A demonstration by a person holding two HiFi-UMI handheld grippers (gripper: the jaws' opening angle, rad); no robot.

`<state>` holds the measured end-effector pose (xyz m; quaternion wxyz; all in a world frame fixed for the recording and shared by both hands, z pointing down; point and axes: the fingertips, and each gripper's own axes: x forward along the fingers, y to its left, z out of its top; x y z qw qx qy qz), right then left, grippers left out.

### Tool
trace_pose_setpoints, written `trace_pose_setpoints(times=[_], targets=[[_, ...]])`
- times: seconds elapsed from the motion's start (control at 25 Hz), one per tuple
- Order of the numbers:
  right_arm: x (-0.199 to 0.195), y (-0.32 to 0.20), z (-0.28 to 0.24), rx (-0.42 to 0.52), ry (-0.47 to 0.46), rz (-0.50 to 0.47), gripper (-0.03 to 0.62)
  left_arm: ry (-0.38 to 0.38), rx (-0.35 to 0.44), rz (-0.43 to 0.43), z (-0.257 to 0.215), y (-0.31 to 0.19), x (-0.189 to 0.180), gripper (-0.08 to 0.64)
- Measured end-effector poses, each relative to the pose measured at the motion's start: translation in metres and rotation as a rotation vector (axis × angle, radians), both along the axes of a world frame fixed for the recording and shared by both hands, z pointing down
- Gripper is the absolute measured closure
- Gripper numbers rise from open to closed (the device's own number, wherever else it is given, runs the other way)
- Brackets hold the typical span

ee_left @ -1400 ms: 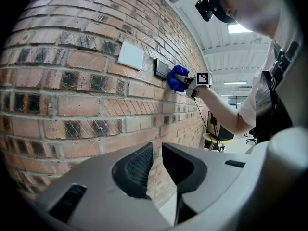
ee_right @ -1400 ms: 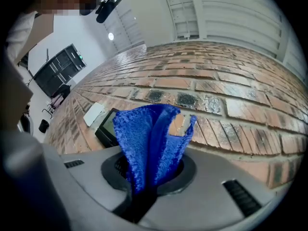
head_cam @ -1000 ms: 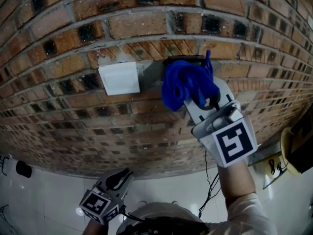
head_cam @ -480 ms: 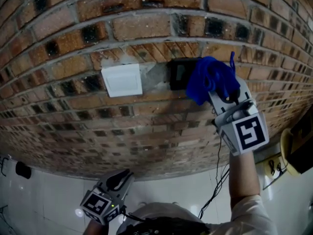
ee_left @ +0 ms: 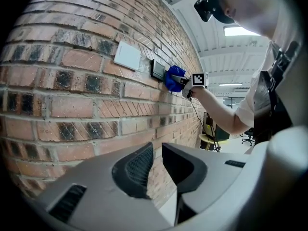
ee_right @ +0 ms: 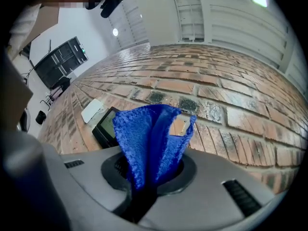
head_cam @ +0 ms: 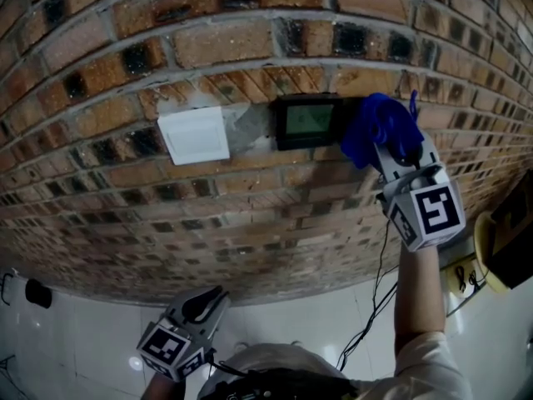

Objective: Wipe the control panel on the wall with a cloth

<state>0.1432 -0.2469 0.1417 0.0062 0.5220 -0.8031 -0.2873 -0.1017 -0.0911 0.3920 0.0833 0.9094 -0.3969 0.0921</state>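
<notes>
Low down, the left gripper is held empty, its jaws almost together with a slit between. Higher, a blue cloth is clamped in the right gripper against the brick wall, just beside the right edge of the control panel.

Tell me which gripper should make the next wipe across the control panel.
Right. The right gripper grips the blue cloth at the brick wall, just beside the control panel, on its right side. The left gripper hangs low, empty and far from the panel.
</notes>
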Motion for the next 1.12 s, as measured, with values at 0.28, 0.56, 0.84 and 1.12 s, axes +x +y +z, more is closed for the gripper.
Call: trace_pose_setpoints(times=[0.28,0.56,0.84,1.12], targets=[[-0.072,0.039,-0.01,0.038,0.039,-0.142,0.502,0.02,0.006,-0.035,-0.004,0.004,-0.016,0.502],[-0.147,0.034,-0.004,0.004,0.09,-0.264,0.502,0.027,0.017,-0.043,-0.006,0.009,-0.021,0.502],[-0.133,0.027,-0.008,0.014,0.062,-0.229,0.502,0.025,0.007,-0.052,-0.003,0.01,-0.022,0.502],[-0.078,0.019,-0.008,0.0,0.039,-0.147,0.502,0.017,0.003,-0.017,-0.002,0.007,-0.005,0.502]])
